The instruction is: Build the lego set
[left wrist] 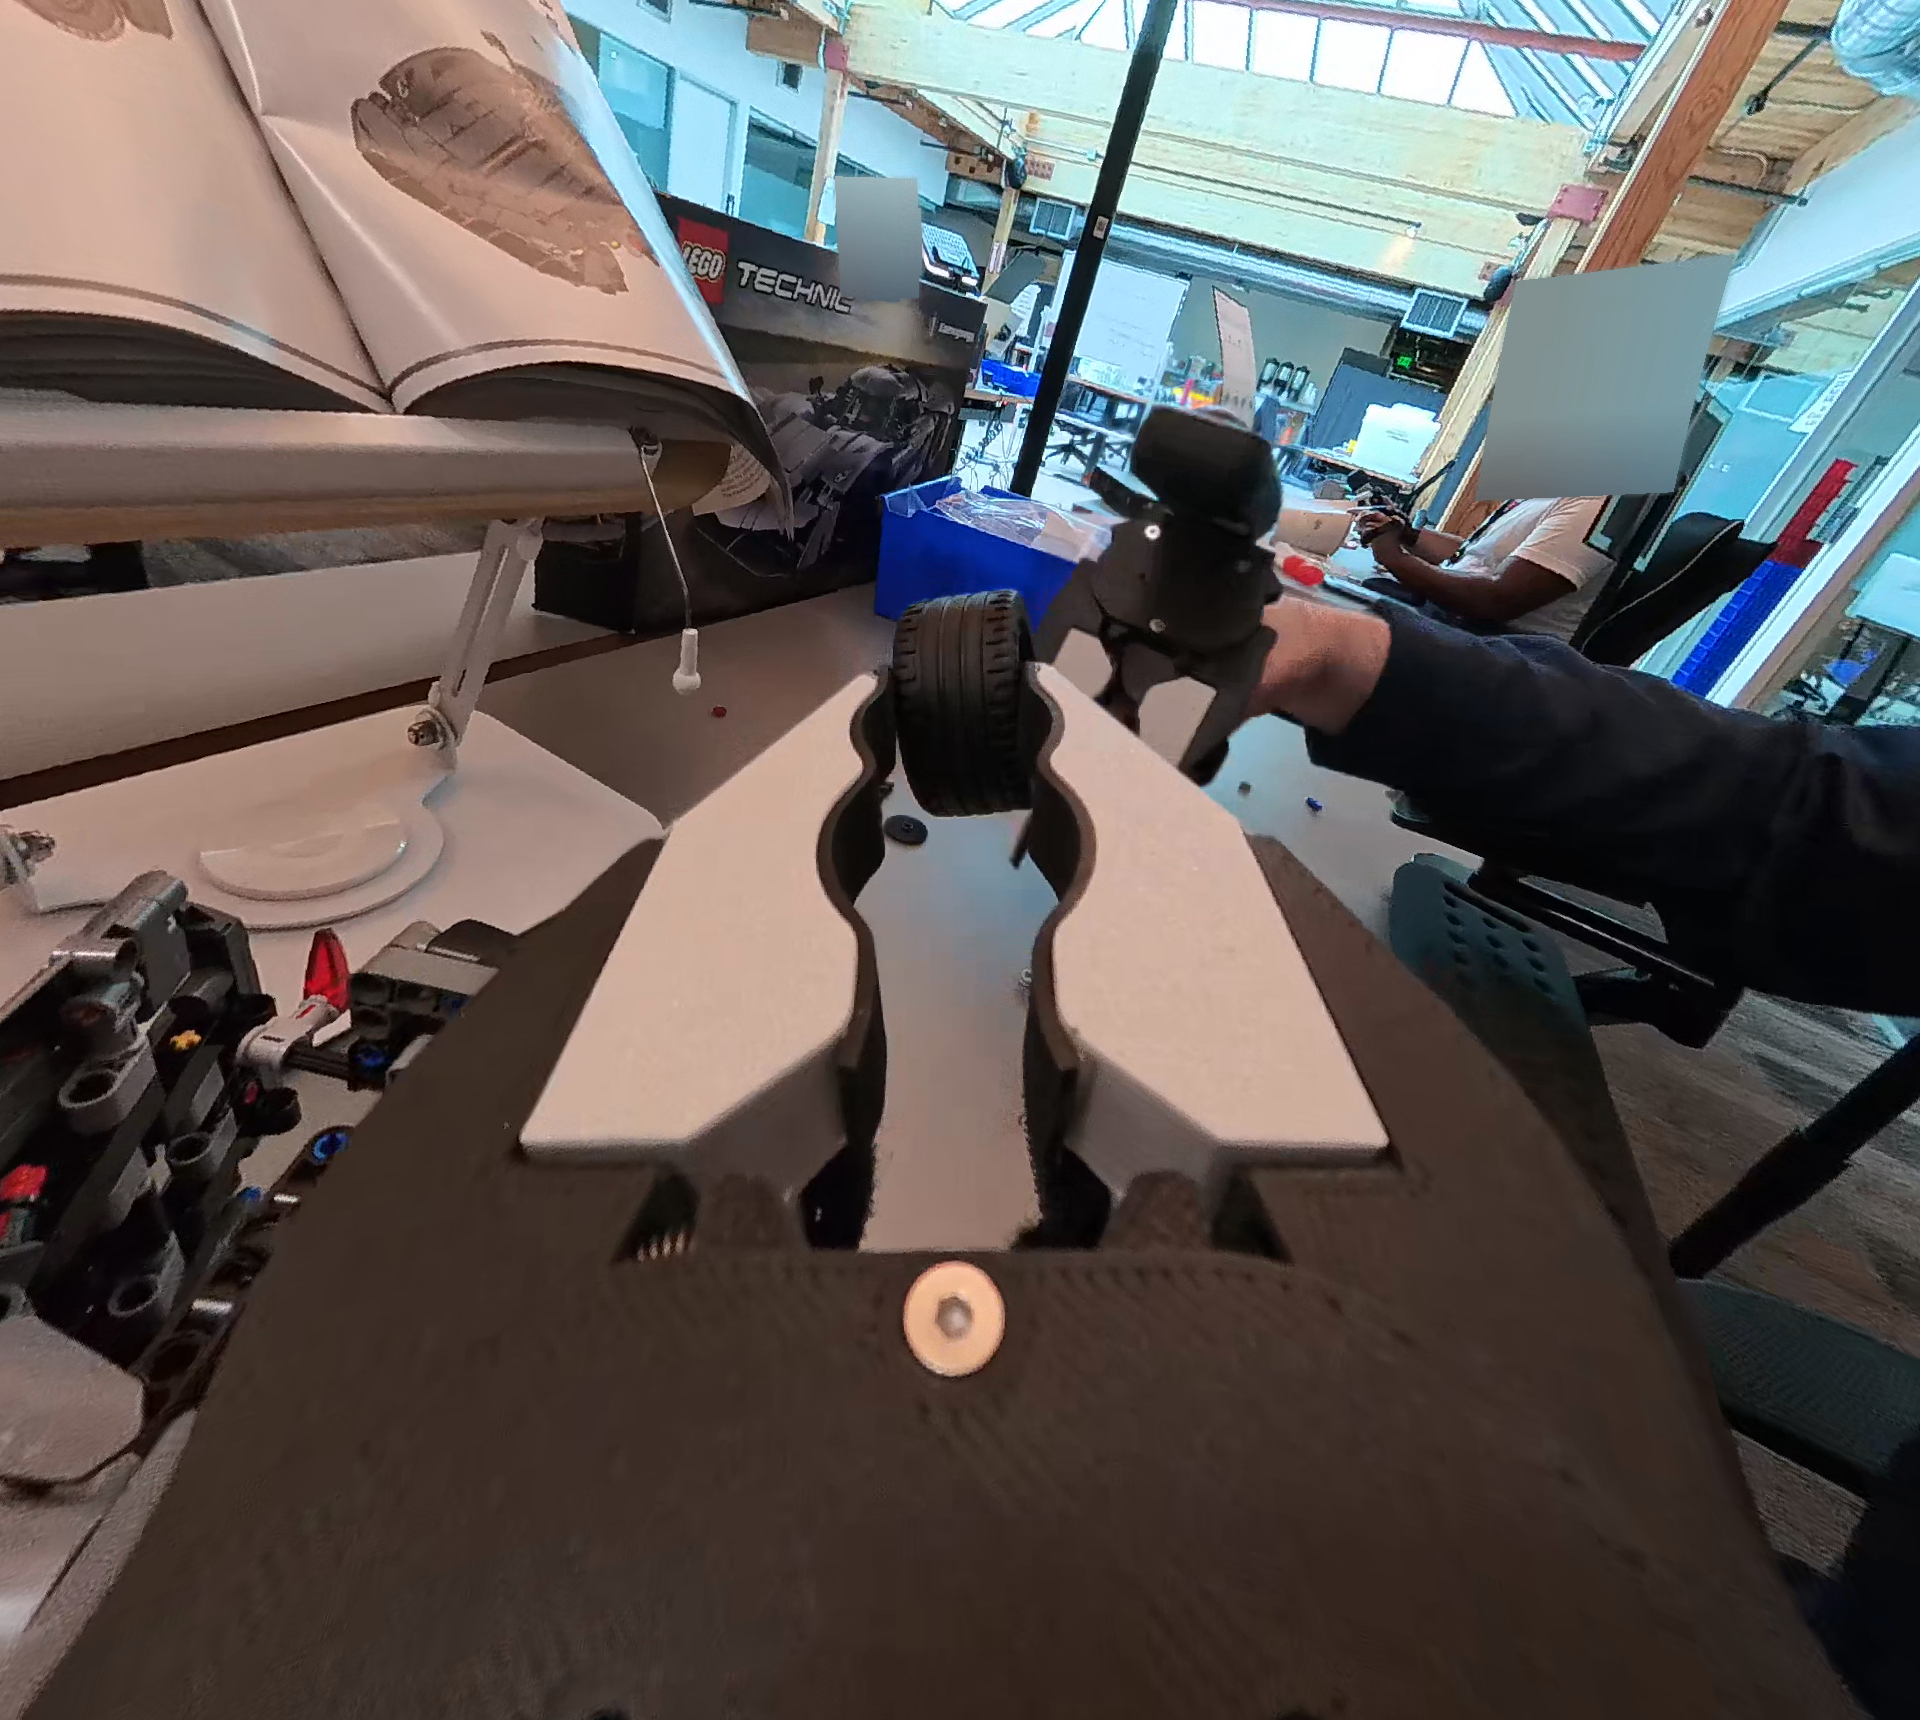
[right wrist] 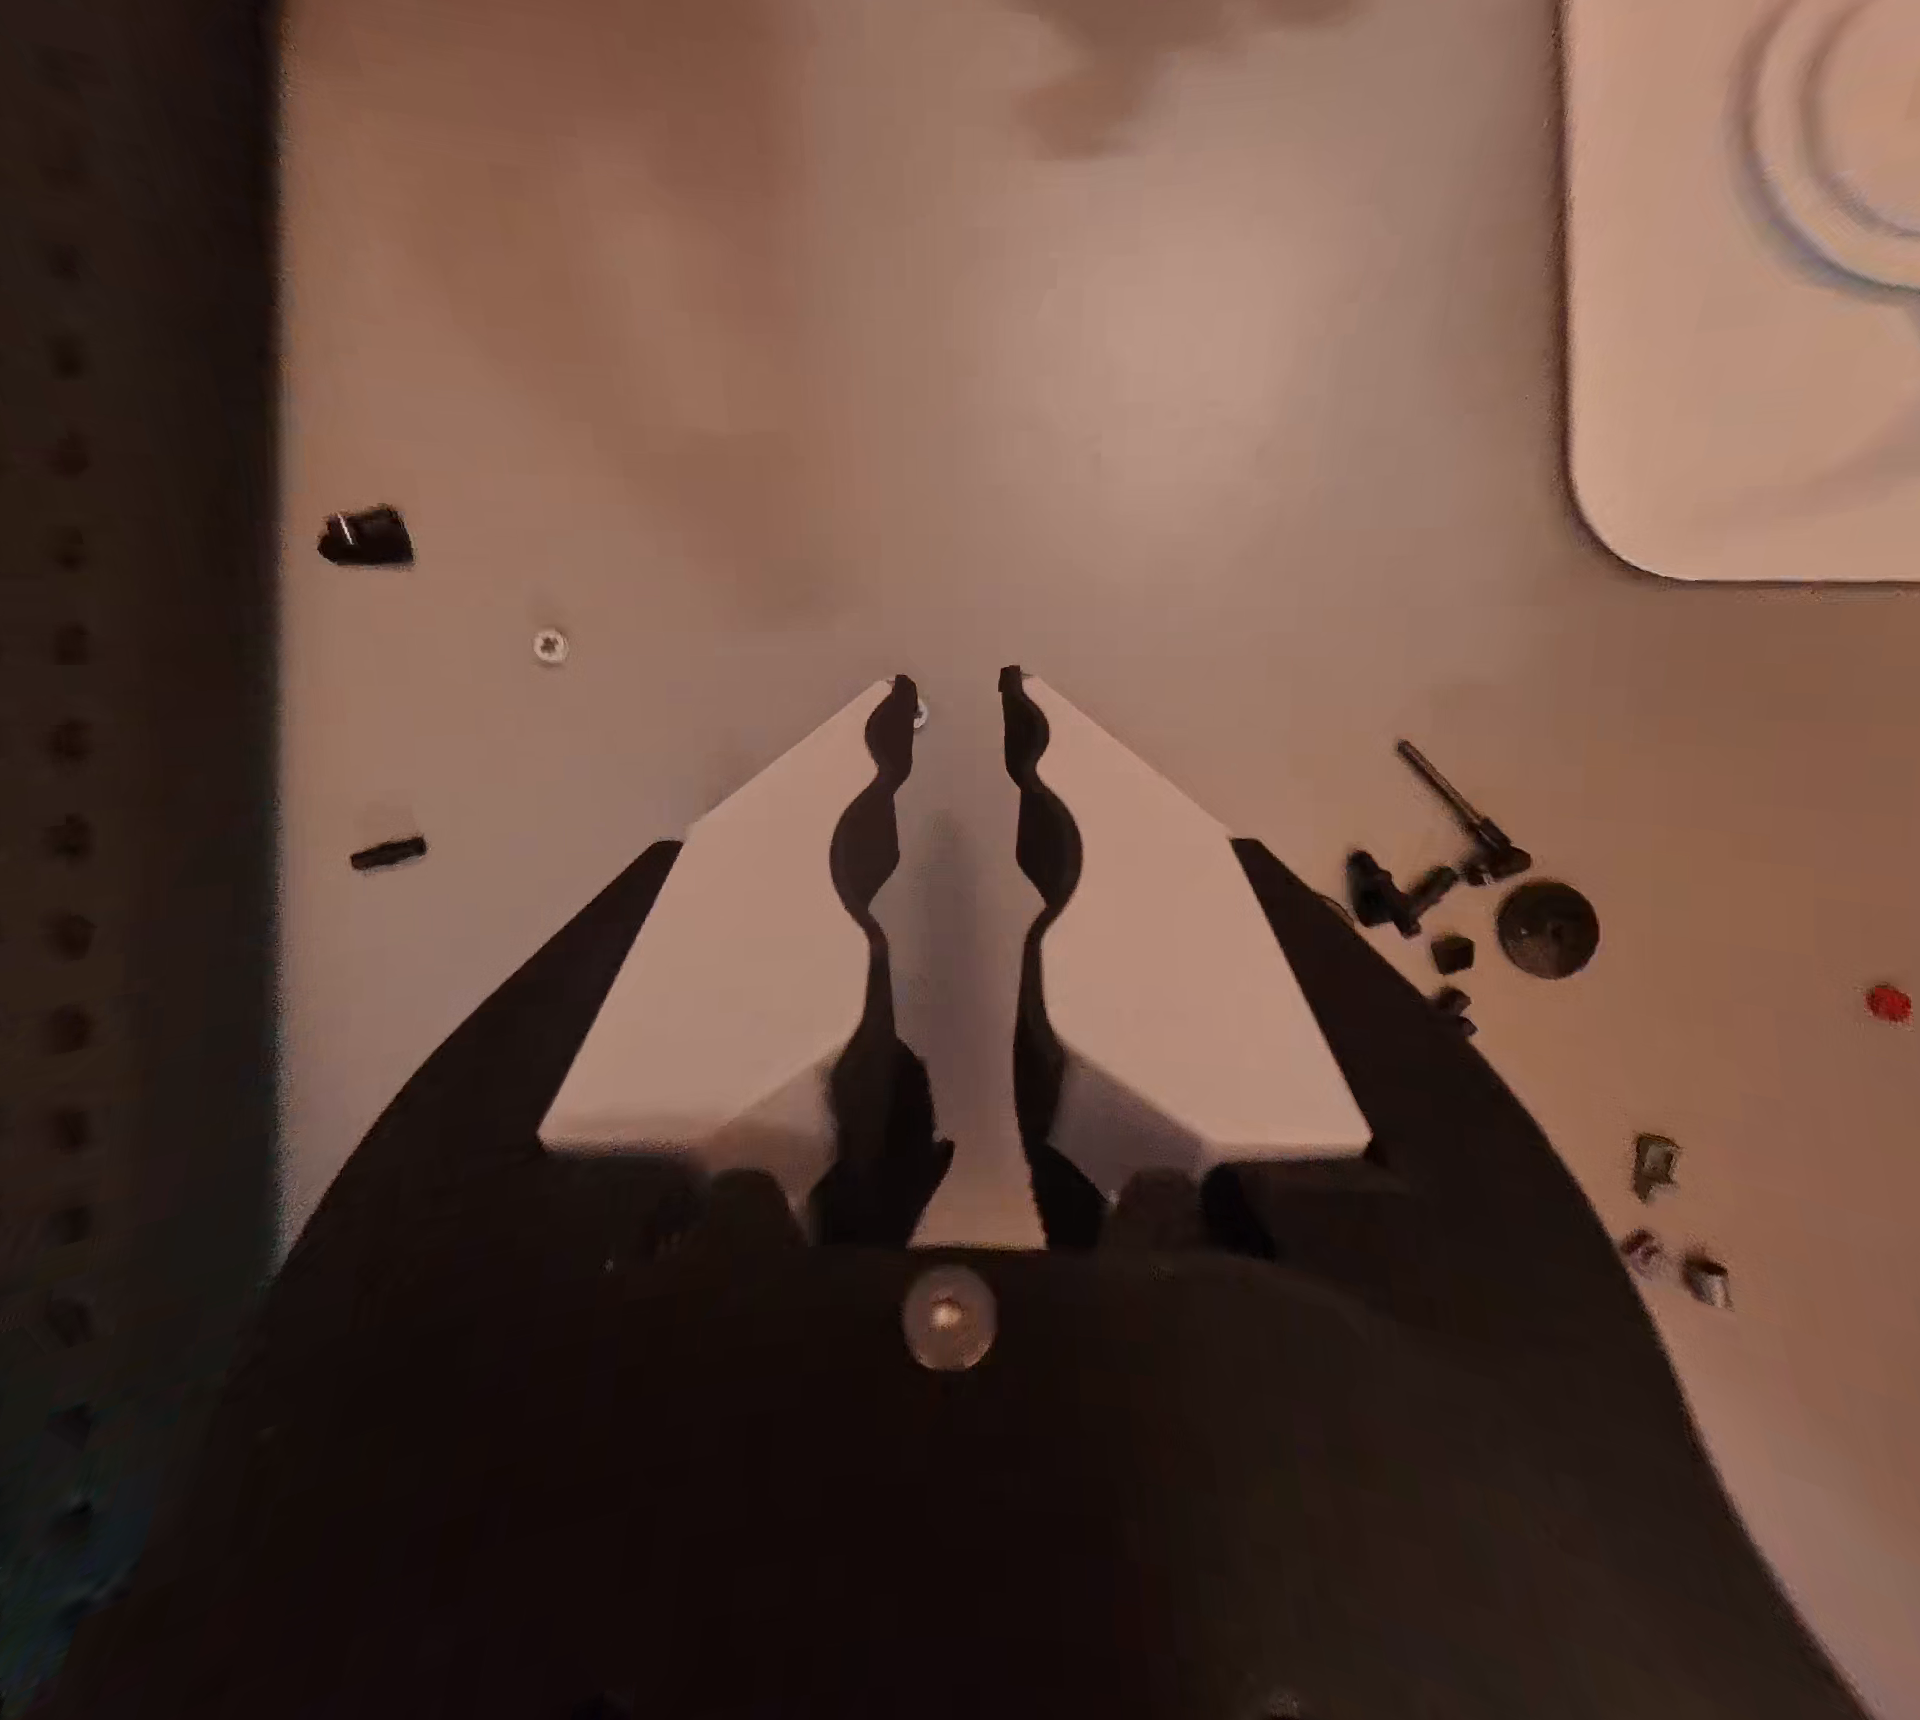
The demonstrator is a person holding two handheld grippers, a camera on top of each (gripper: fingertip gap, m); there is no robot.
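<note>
My left gripper (left wrist: 961, 714) is shut on a black rubber tyre (left wrist: 966, 702) and holds it upright above the table. The partly built dark Lego model (left wrist: 135, 1078) with a red pointed piece (left wrist: 325, 966) lies at the lower left. My right gripper (right wrist: 958, 683) points straight down at the table with a small gap between its tips and nothing in it; it also shows in the left wrist view (left wrist: 1174, 621), held by a hand beyond the tyre. A tiny pale ring piece (right wrist: 921, 714) lies by its left tip. Small dark pins and a black disc (right wrist: 1546, 928) lie to its right.
An open instruction book (left wrist: 312, 164) rests on a white stand (left wrist: 312, 839) at the left; the stand's base (right wrist: 1745, 216) shows at upper right. A Lego box (left wrist: 831, 423) and blue bin (left wrist: 966, 548) stand behind. A black pole (left wrist: 1122, 143) rises mid-table. A chair (left wrist: 1507, 974) is at right. The left gripper's tips are roughly 20 cm from the right gripper's. To reach the black disc (right wrist: 1546, 928) in a straight line is about 15 cm for my right fingers, about 30 cm for my left.
</note>
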